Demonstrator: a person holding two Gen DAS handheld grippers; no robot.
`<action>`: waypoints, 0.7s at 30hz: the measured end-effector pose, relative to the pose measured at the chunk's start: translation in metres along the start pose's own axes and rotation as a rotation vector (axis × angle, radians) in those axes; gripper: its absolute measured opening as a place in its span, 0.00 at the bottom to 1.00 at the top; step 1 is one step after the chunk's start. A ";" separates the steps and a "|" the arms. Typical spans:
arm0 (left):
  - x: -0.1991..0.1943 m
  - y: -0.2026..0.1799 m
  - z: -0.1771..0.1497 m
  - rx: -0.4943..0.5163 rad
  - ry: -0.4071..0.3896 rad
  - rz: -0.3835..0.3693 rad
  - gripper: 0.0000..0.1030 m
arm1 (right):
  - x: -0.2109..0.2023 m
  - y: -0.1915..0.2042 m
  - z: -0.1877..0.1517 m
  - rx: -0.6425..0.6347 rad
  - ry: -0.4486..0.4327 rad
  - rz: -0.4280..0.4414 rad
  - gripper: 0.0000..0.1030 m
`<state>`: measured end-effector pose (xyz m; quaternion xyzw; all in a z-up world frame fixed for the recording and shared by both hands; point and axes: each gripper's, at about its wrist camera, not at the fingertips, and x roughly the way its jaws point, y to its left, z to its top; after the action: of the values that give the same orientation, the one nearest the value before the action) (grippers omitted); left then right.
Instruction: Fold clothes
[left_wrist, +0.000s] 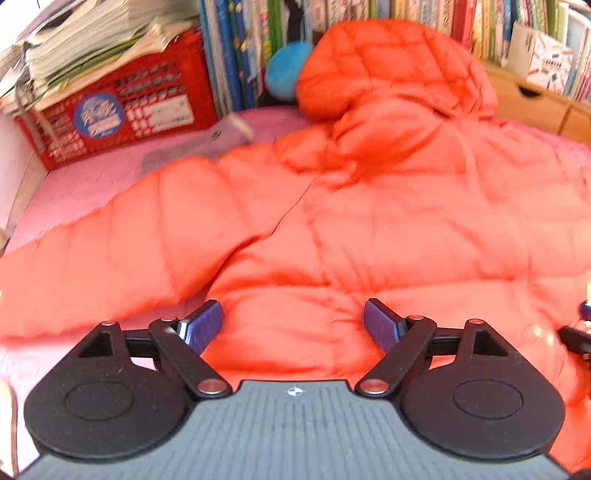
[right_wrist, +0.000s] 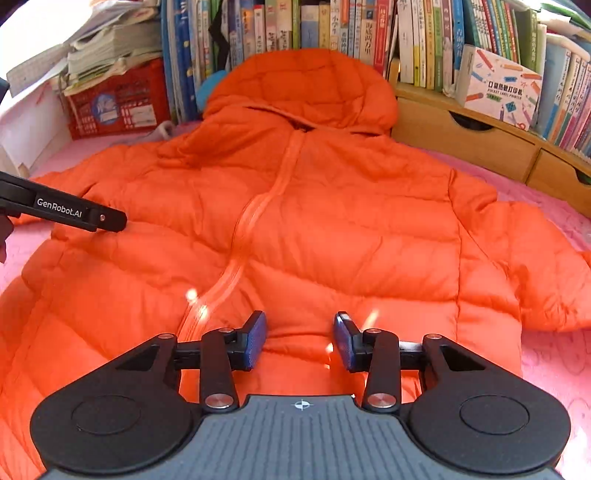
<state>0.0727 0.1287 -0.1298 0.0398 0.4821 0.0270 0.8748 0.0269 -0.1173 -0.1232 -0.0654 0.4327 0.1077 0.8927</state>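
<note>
while the orange puffer jacket (right_wrist: 332, 221) lies flat on the pink cover (right_wrist: 554, 354), left gripper (left_wrist: 293, 325) and right gripper (right_wrist: 300, 339) hover spread, pinching nothing.

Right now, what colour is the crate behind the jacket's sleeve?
Red crate, with a round blue sticker and papers stacked on top. Clearest in the left wrist view.
</note>
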 end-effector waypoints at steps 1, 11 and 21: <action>0.000 0.008 -0.009 -0.024 0.024 0.021 0.83 | -0.008 -0.003 -0.013 -0.013 0.011 -0.021 0.40; -0.065 0.028 -0.042 -0.085 0.089 -0.037 0.76 | -0.102 -0.047 -0.066 0.029 0.119 -0.152 0.43; -0.067 -0.006 -0.109 0.045 0.173 -0.038 0.83 | -0.098 0.016 -0.107 -0.061 0.148 -0.023 0.42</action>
<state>-0.0553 0.1217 -0.1316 0.0475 0.5571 0.0028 0.8291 -0.1174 -0.1375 -0.1129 -0.1053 0.4932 0.1057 0.8570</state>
